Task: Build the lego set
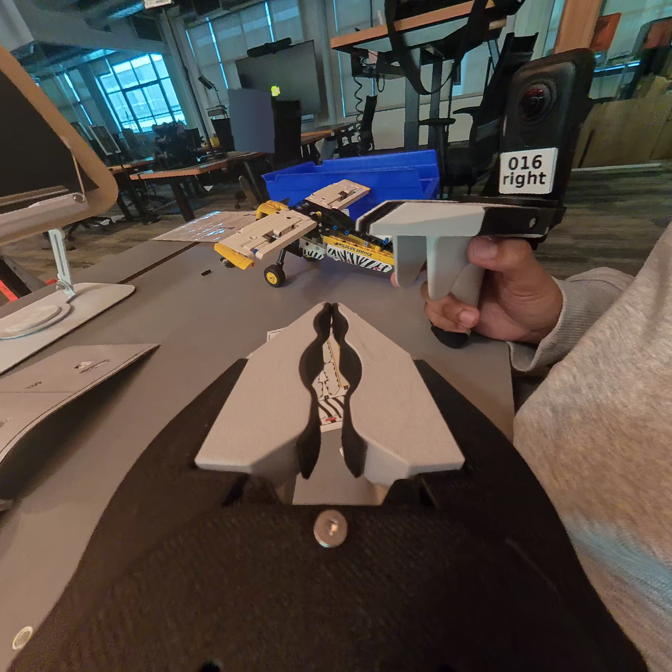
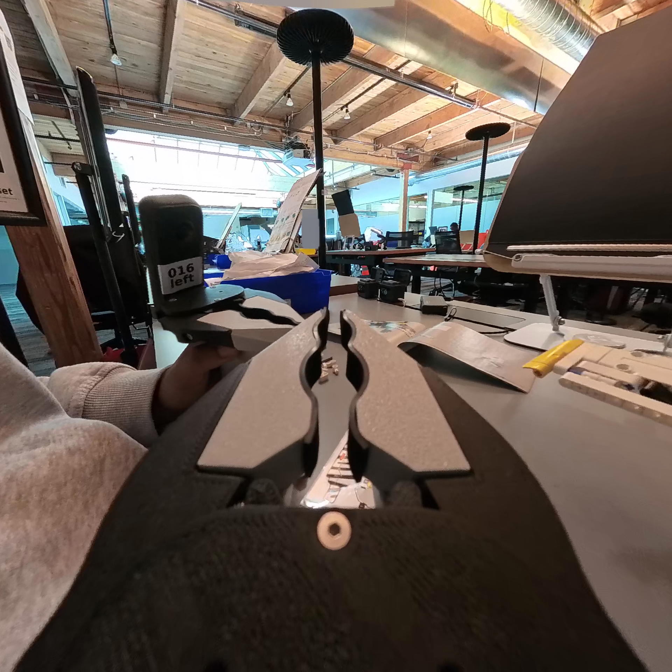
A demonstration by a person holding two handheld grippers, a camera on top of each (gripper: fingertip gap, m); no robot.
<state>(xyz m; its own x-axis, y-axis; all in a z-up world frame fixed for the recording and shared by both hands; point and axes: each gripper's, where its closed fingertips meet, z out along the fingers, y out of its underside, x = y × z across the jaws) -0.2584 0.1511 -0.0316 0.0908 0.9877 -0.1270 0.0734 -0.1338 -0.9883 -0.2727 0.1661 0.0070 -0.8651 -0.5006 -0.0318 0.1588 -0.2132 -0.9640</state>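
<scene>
A Lego plane [image 1: 309, 236] with grey wings, yellow wing tips and a zebra-striped yellow body stands on the grey table [image 1: 218, 309]. My left gripper [image 1: 331, 306] is shut with its tips touching, and it hovers over a sticker sheet [image 1: 330, 394] lying on the table in front of the plane. My right gripper [image 1: 362, 222], held by a hand, has its tips at the top of the plane's body from the right. In the right wrist view the right gripper [image 2: 334, 313] is empty, with a narrow gap between its tips. The plane's wing [image 2: 600, 367] lies at its right, and several small loose pieces [image 2: 329, 367] lie ahead of it.
A blue bin [image 1: 382, 174] stands behind the plane. An open instruction booklet [image 1: 72, 367] lies at the left, next to a tablet stand [image 1: 65, 291]. A second blue bin [image 2: 291, 283] holds crumpled paper. Small black devices [image 2: 385, 287] sit at the back. About 5 cm separates my left fingertips from my right.
</scene>
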